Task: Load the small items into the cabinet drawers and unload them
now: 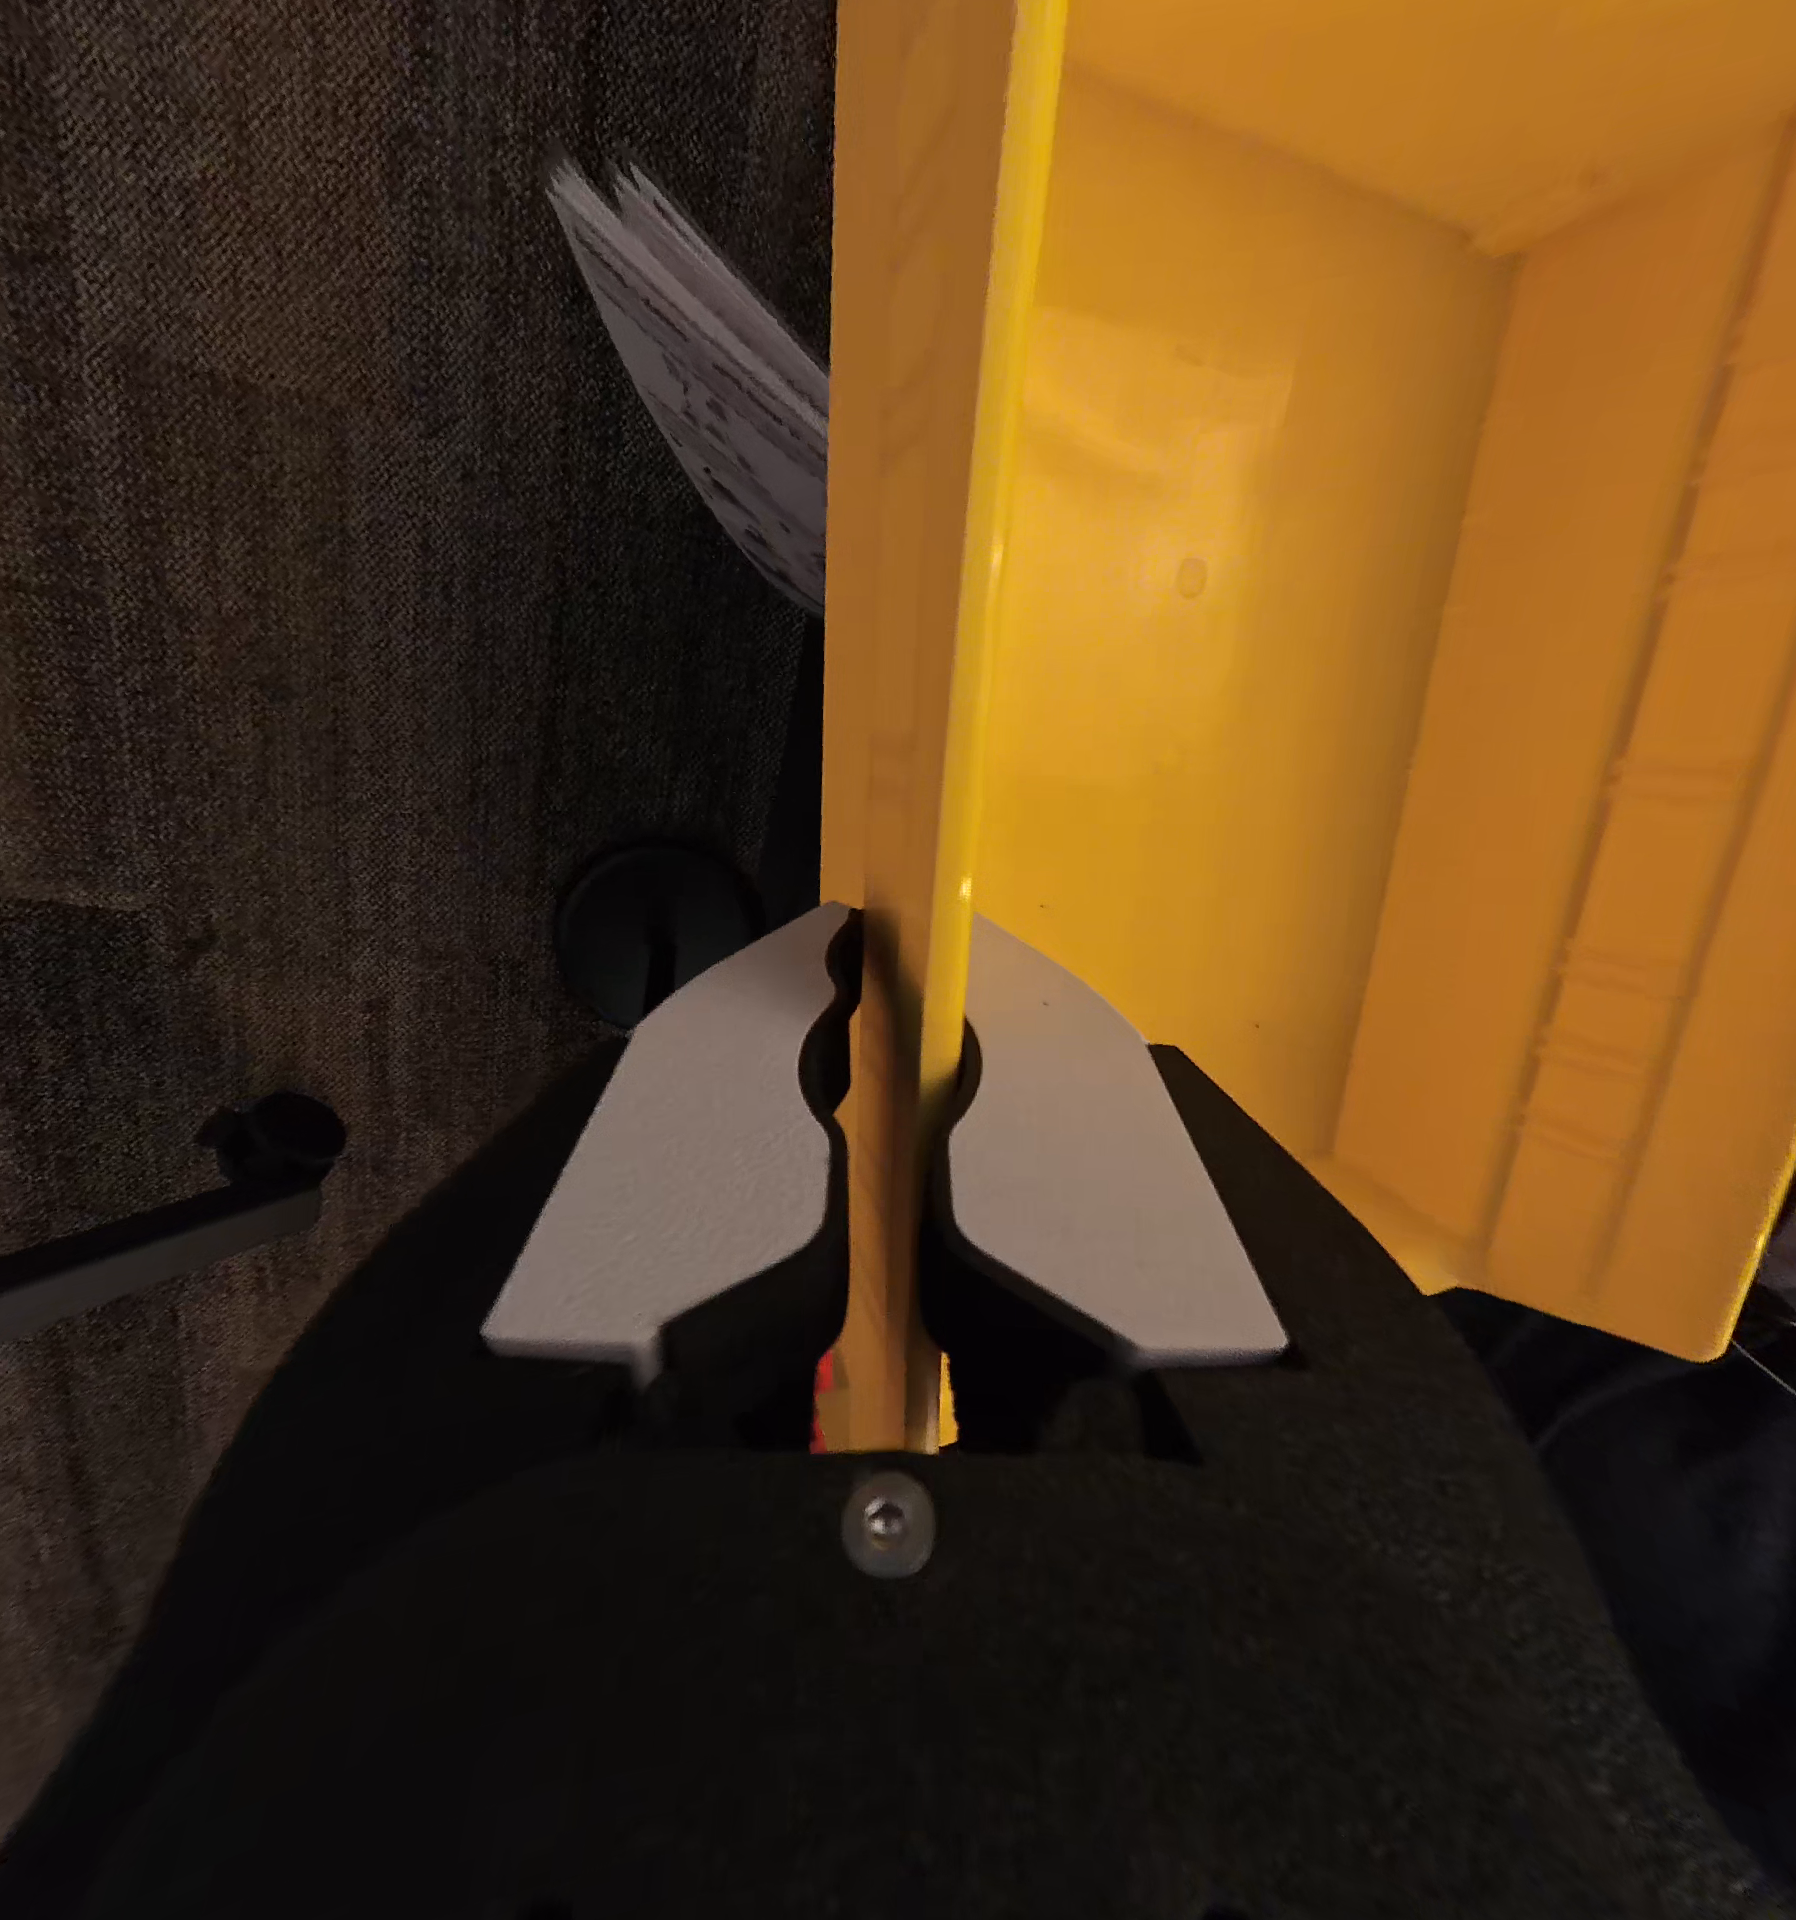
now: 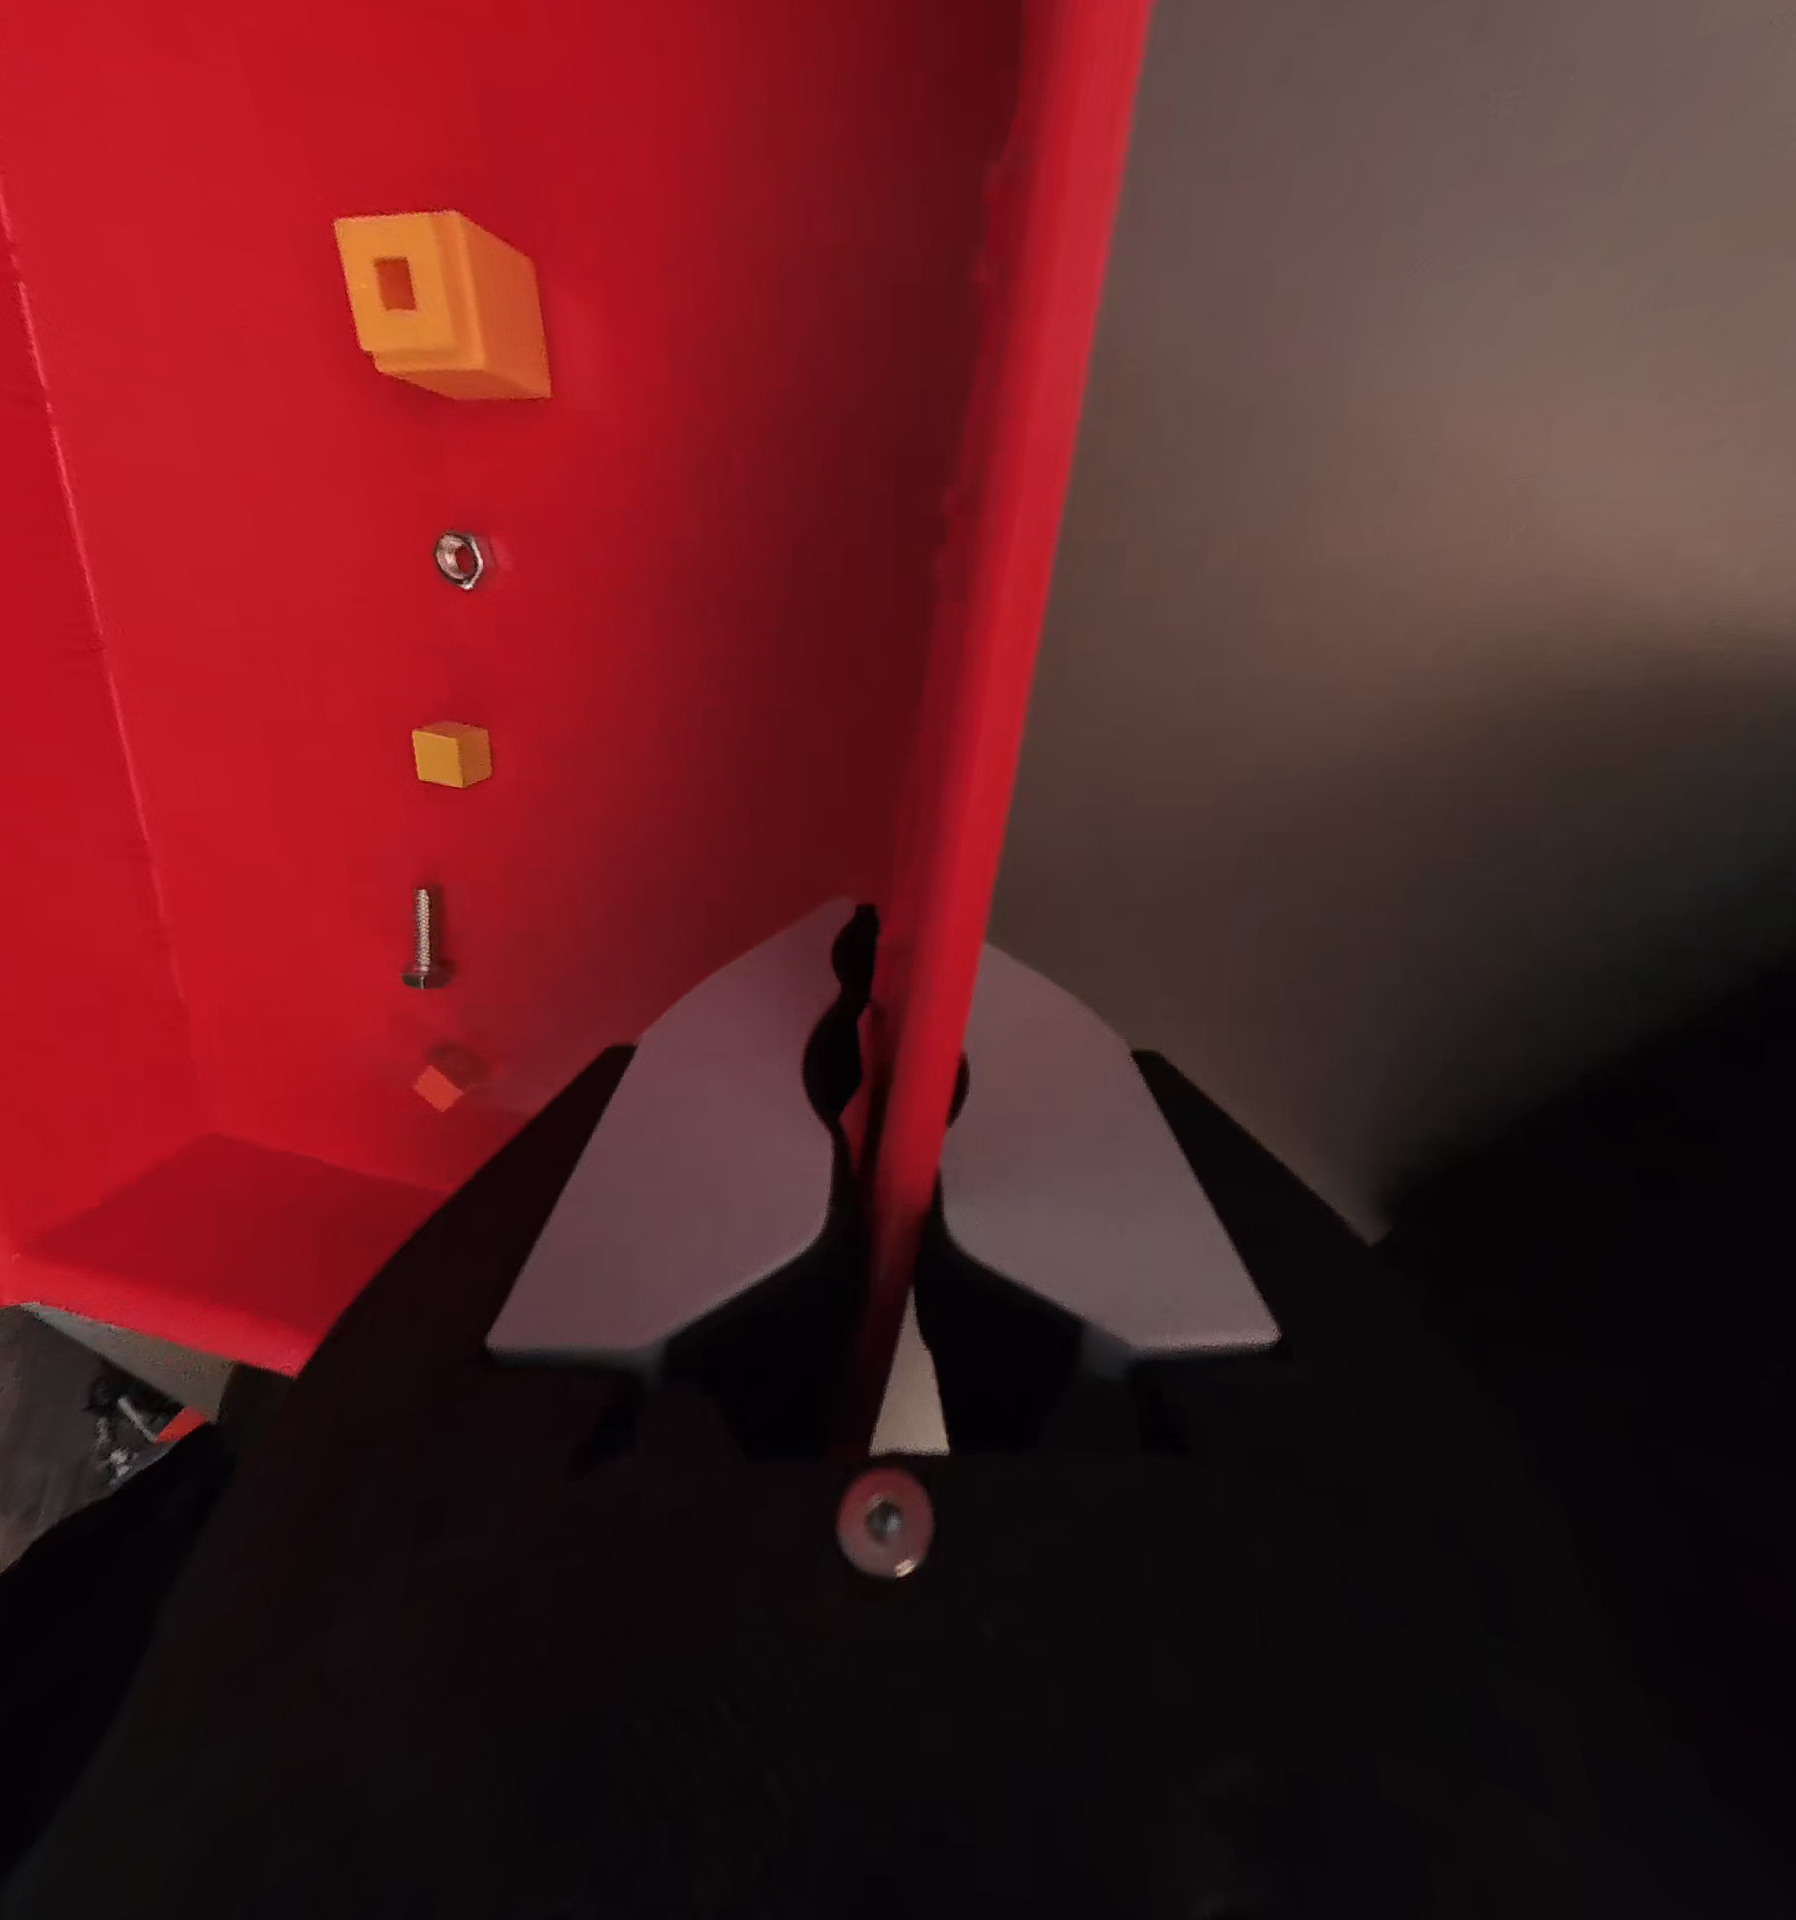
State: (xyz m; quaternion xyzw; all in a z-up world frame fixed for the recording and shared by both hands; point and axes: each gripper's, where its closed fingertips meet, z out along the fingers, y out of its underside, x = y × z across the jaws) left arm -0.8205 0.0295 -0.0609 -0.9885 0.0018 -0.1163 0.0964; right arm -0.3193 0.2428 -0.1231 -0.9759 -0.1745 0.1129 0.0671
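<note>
While the left gripper (image 1: 899,1039) clamped a yellow drawer's (image 1: 1237,675) wall, the right gripper (image 2: 899,1039) pinched a red drawer's (image 2: 717,520) wall; small items (image 2: 451,751) lay inside.

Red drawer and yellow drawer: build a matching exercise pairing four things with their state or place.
Things:
1. yellow drawer
2. large orange block
3. hex nut
4. screw

States or places:
A. has a square hole
B. holds nothing in the part shown
C. between the two orange blocks
D. below the small orange cube in the picture

Pairs: 1-B, 2-A, 3-C, 4-D
</note>
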